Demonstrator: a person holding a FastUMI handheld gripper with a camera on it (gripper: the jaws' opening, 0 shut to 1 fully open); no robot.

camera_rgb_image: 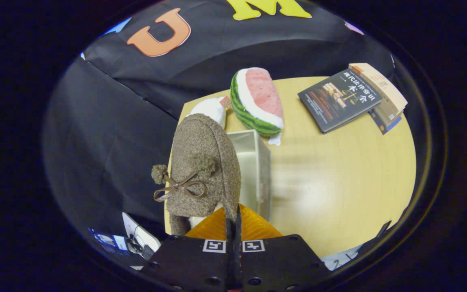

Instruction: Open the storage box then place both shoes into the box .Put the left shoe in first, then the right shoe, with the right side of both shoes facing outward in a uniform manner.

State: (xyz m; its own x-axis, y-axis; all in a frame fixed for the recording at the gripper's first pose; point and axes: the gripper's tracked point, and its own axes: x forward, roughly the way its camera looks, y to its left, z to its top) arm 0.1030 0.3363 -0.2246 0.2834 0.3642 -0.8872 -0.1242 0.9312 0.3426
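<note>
- Your gripper (pixel 233 227) has its fingers clenched together on the rim of a fuzzy brown shoe (pixel 203 162)
- The shoe hangs above the open white box (pixel 253 170) on the table (pixel 339 182)
- It looks light and soft, likely to sag; a rim hold near the heel suits it
</note>
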